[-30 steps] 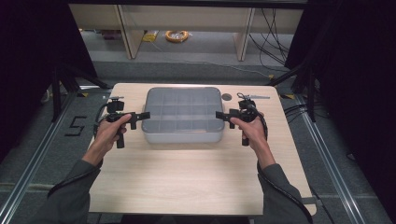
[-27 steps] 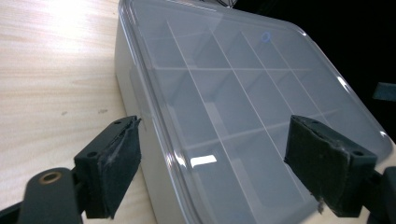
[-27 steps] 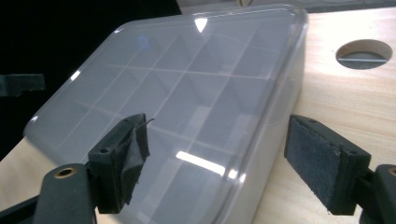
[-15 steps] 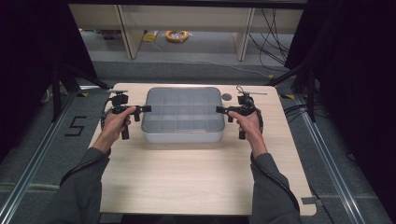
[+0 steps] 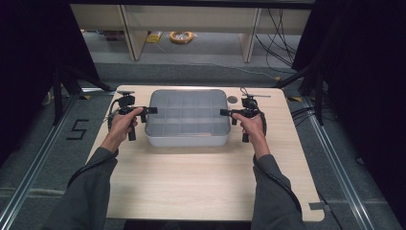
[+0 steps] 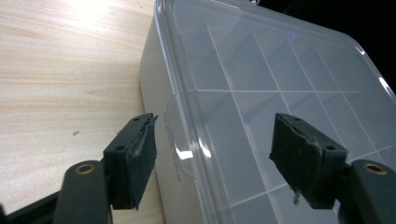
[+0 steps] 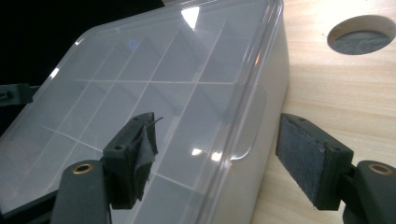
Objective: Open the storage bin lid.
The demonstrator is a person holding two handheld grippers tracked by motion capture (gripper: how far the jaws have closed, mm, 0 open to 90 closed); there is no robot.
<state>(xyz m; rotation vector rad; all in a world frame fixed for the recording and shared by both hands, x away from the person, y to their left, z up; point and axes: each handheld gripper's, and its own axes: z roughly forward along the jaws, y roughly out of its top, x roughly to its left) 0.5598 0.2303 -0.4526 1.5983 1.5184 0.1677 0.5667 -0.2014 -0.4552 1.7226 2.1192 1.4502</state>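
From above, a clear plastic box [image 5: 187,117] with a grid of dividers sits toward the far middle of the wooden table [image 5: 201,182], and a person has a gripper on each short end of it: the left gripper [image 5: 149,110] pokes in at the box's left edge and the right gripper [image 5: 224,112] at its right edge. That view is too far off to tell how the jaws sit on the box, though, which is where the two gripper views help. The left gripper view has the left gripper [image 6: 212,158] straddling the rim of the box [image 6: 261,93]: one pad hangs over the lid, the other sits down beside the outer wall, and a small latch tab on the lid [image 6: 175,135] lies right between them. The jaws have just been closing in, but there's clear daylight between the pads and the plastic, so nothing is pinched. Same story in the right gripper view: the right gripper [image 7: 217,158] has one pad above the lid of the box [image 7: 154,84] and the other out beside the wall over bare wood, with that side's latch tab [image 7: 247,126] between them, jaws just narrowing but not gripping. That view also catches a round hole in the table [image 7: 359,39] just beyond the box's corner, which from above is only a small dark dot [image 5: 232,99].
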